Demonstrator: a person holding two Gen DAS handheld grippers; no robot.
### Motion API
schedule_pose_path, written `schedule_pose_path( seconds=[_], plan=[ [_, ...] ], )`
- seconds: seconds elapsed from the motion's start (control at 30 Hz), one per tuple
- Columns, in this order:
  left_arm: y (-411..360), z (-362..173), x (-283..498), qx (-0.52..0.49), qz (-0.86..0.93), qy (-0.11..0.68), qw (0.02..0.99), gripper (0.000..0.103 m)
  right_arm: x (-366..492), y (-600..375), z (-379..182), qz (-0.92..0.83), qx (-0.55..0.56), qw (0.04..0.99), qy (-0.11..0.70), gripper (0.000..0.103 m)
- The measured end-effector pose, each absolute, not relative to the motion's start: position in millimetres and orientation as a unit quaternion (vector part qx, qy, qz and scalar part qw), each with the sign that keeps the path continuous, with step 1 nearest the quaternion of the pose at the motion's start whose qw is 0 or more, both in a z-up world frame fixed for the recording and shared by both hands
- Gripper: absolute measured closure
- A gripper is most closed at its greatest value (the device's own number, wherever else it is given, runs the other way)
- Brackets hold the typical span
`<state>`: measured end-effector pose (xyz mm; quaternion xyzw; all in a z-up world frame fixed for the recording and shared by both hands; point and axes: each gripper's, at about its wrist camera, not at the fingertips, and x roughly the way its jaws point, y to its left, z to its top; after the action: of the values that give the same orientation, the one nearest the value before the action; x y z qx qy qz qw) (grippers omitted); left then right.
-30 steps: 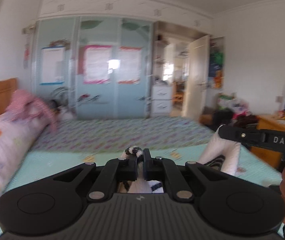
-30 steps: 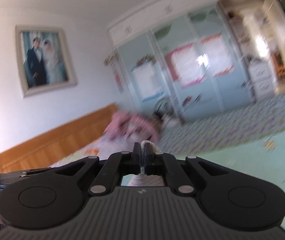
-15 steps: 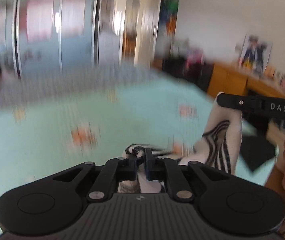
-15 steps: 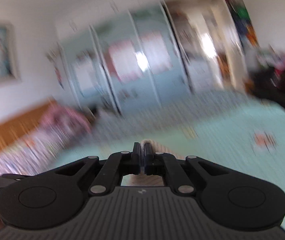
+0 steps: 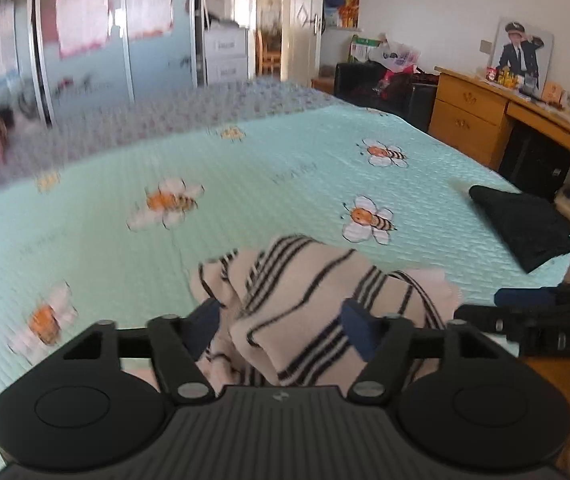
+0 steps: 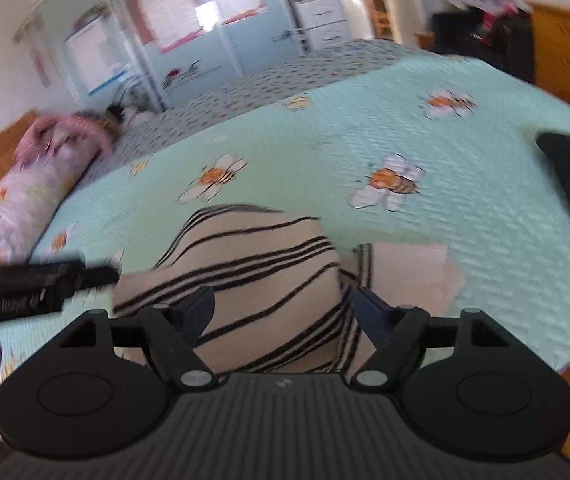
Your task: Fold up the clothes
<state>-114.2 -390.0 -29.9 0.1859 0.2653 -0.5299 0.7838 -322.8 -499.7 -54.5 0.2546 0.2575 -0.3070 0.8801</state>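
Note:
A cream garment with black stripes [image 5: 309,292] lies bunched on the mint bedspread [image 5: 245,184] near the bed's front edge. My left gripper [image 5: 281,326] hovers just over it, jaws opening and spread wide, cloth below and between the fingers but not pinched. In the right wrist view the same striped garment [image 6: 253,280] sits under my right gripper [image 6: 281,308], whose jaws are also opening, pads clear of the fabric. The right gripper [image 5: 541,328] shows at the right edge of the left wrist view, and the left gripper [image 6: 33,284] at the left edge of the right wrist view.
A folded black garment [image 5: 525,228] lies at the bed's right edge. A floral bolster [image 6: 17,208] with pink clothing [image 6: 61,136] on it runs along the left. A wooden desk [image 5: 481,116] stands right of the bed, wardrobe doors [image 5: 85,52] beyond it.
Both grippers came down from holding the striped garment up in the air to just above the bedspread. Both let go, and the garment now rests on the bed.

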Motion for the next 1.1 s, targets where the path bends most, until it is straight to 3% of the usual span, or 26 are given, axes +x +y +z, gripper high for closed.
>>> schedule_pose_path(
  seconds=[0.2,0.57,1.1],
  plan=[
    [-394,-31,-117,0.207,-0.497,0.291,0.791,0.03,-302,-487,-37,-0.304,0.203,0.887,0.284,0.025],
    [-387,-7,-131,0.204,-0.464,0.284,0.814,0.03,-315,-473,-5,-0.316,0.203,0.884,0.277,0.025],
    [-393,-68,-124,0.234,-0.455,0.339,0.79,0.029,-296,-489,-59,-0.316,0.239,0.854,0.337,0.025]
  ],
)
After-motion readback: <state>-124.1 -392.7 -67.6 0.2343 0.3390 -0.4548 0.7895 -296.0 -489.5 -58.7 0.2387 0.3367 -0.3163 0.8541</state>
